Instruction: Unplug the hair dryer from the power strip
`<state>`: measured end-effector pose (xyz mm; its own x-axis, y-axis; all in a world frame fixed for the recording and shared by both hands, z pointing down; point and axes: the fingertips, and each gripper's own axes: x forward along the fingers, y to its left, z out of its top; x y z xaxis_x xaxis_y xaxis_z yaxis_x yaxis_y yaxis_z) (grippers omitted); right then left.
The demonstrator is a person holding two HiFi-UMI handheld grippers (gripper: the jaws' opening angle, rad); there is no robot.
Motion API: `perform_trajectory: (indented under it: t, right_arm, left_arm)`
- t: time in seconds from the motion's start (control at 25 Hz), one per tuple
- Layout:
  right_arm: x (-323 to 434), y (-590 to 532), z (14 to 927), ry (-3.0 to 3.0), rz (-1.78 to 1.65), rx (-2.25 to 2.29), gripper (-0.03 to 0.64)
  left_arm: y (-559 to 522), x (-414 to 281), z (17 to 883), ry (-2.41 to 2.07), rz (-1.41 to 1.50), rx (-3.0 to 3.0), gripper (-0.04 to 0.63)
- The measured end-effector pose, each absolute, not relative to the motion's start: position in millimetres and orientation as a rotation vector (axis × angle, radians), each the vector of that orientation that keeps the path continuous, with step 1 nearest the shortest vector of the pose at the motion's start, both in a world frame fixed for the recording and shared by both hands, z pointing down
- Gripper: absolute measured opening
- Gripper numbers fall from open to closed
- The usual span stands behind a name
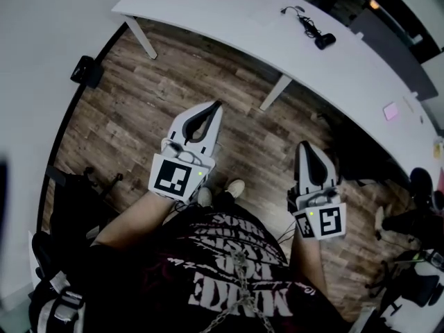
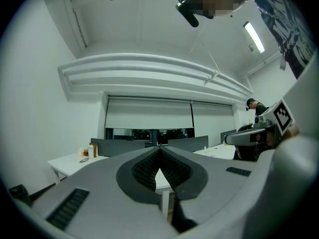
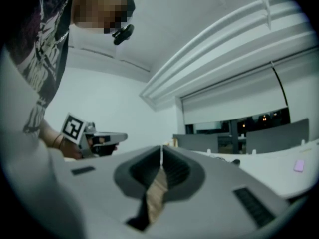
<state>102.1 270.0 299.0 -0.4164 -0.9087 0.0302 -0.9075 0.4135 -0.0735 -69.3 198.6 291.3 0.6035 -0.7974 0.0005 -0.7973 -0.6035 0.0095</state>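
Note:
My left gripper (image 1: 217, 104) and right gripper (image 1: 303, 144) are held level in front of the person, above the wooden floor, well short of the table. Both are shut with nothing between their jaws, as the left gripper view (image 2: 159, 148) and the right gripper view (image 3: 161, 148) also show. On the long white table (image 1: 229, 19) ahead lies a small black object (image 1: 324, 40) with a thin black cord (image 1: 298, 16); I cannot tell whether it is the hair dryer. No power strip is in view.
White table legs (image 1: 275, 92) stand ahead of the grippers. A pink note (image 1: 391, 111) lies on the table to the right. A black box (image 1: 84, 71) sits by the left wall, and dark chairs (image 1: 416, 220) crowd the right. Another person (image 2: 254, 105) stands far off.

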Motion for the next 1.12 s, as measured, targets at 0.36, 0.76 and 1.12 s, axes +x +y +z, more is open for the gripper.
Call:
perform_trajectory:
  t: [0.36, 0.76, 1.12]
  right_arm:
    - [131.3, 238.9, 290.3, 2.663, -0.081, -1.603, 0.035]
    - [142.0, 223.9, 290.2, 2.685, -0.039, -1.592, 0.035]
    - [136.0, 200.7, 294.7, 2.660, -0.099, -1.605, 0.035]
  left_arm:
    - [166.5, -35.8, 274.4, -1.432, -0.028, 2.832, 0.026]
    - [159.1, -22.9, 258.8, -1.480, -0.075, 2.828, 0.026]
    - [141.8, -33.2, 262.8, -1.458, -0.044, 2.830, 0.026]
